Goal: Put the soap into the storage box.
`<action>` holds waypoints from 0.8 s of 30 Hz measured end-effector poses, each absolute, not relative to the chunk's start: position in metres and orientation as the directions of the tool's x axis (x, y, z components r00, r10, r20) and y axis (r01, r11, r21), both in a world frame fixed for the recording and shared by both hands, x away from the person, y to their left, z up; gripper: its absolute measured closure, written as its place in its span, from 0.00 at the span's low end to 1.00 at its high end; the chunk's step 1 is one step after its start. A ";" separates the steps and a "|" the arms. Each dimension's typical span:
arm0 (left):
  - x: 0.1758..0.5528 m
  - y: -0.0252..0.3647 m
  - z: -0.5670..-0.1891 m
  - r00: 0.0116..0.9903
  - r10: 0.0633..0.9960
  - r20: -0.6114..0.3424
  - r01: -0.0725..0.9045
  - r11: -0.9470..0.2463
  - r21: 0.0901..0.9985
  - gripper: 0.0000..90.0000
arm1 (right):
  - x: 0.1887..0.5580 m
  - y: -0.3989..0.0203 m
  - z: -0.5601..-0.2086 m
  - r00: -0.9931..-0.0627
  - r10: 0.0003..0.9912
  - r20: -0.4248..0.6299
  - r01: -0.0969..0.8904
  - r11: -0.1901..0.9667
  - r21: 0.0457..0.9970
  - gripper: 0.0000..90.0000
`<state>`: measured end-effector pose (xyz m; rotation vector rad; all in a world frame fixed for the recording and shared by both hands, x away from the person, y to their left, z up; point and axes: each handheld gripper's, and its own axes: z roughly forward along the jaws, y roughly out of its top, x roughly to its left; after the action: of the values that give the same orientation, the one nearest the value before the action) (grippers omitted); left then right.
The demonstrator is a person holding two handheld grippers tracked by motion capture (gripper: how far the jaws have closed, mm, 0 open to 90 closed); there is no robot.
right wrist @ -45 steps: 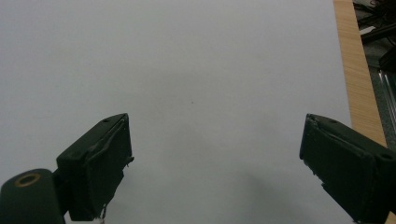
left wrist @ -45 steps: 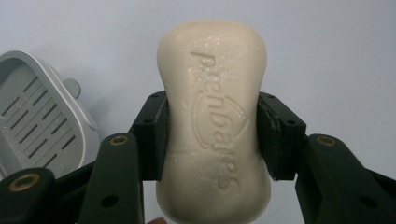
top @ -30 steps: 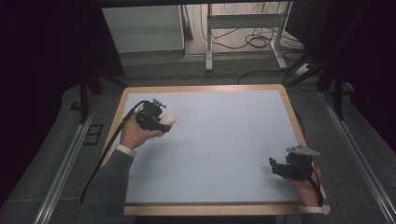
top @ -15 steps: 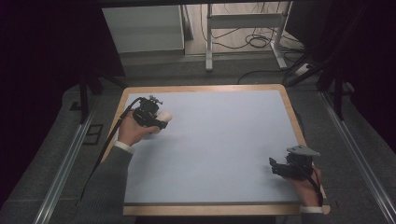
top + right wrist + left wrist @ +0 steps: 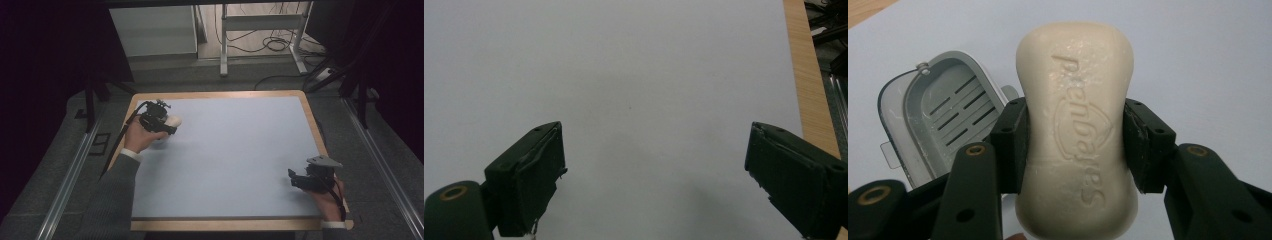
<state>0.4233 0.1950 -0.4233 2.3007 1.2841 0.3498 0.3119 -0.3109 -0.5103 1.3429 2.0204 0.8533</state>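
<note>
While clamped between left gripper (image 5: 1075,145) jaws, soap bar (image 5: 1075,125)

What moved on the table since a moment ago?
The left hand-held gripper, shut on the soap, slid a little toward the table's far left corner, near the open soap dish. The right hand-held gripper stayed open in the same spot by the near right edge, and the soap stayed gripped throughout.

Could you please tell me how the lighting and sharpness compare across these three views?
High view: dark surroundings, evenly lit table. Left gripper view: the soap bar is sharp, its embossing readable, and the grey soap dish is clear. Right gripper view: soft shadow below the fingers.
</note>
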 end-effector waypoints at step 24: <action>0.447 0.218 -0.435 0.422 0.906 -0.014 0.790 -0.361 0.495 0.55 | 0.312 -0.311 -0.510 -0.339 0.935 -0.105 0.577 0.295 0.761 0.10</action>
<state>0.4470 0.2177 -0.4352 2.2523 1.4411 0.3646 0.3119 -0.3114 -0.5105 1.3435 2.0204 0.8519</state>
